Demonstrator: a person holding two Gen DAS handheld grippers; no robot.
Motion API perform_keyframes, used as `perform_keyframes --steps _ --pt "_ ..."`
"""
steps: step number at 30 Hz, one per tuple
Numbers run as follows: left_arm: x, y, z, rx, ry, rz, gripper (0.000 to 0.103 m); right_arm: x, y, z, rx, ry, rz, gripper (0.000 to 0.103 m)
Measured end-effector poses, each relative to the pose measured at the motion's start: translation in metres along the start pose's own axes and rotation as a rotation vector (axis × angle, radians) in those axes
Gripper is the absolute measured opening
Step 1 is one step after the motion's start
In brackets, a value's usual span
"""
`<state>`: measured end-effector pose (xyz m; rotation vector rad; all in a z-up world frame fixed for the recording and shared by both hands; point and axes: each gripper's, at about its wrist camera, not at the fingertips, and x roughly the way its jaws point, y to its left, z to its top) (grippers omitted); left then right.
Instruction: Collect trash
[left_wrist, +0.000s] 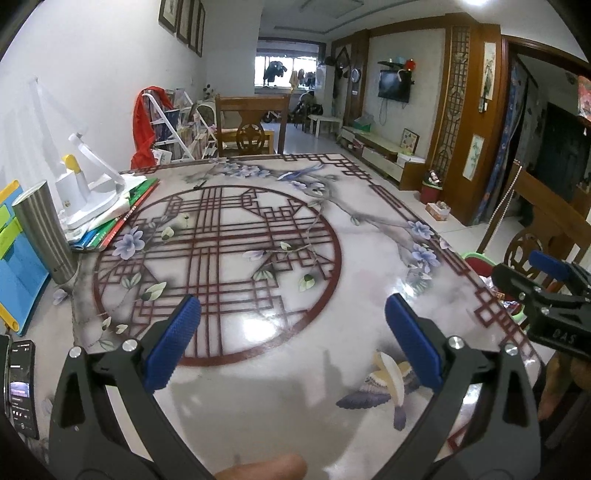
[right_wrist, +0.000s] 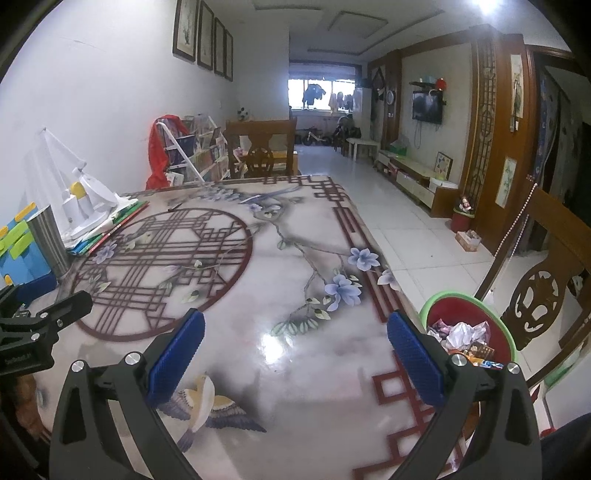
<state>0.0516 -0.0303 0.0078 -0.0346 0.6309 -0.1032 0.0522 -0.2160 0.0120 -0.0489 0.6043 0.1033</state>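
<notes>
Over the surface (right_wrist: 295, 369) | both grippers' fingers wide, empty | trash bin (right_wrist: 506, 325) full of wrappers | no loose trash visible, likely near done

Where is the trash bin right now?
In the right wrist view, the trash bin stands on the floor past the table's right edge, beside the carved wooden chair, just beyond the right gripper.
</notes>
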Motion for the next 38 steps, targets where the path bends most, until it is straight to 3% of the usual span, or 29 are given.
perform_keyframes --steps 25,31,38 --pt "0.000 -0.001 0.000 -0.003 0.006 0.001 0.098 0.001 -0.001 -0.002 0.007 0.011 0.012 0.096" --pt "-0.012 -0.002 0.003 -0.011 -0.056 -0.021 0.098 0.001 -0.001 -0.002 0.007 0.008 0.012 0.096" --pt "-0.008 -0.002 0.003 -0.004 -0.041 0.013 0.098 0.001 -0.002 -0.001 0.008 0.008 0.011 0.096"
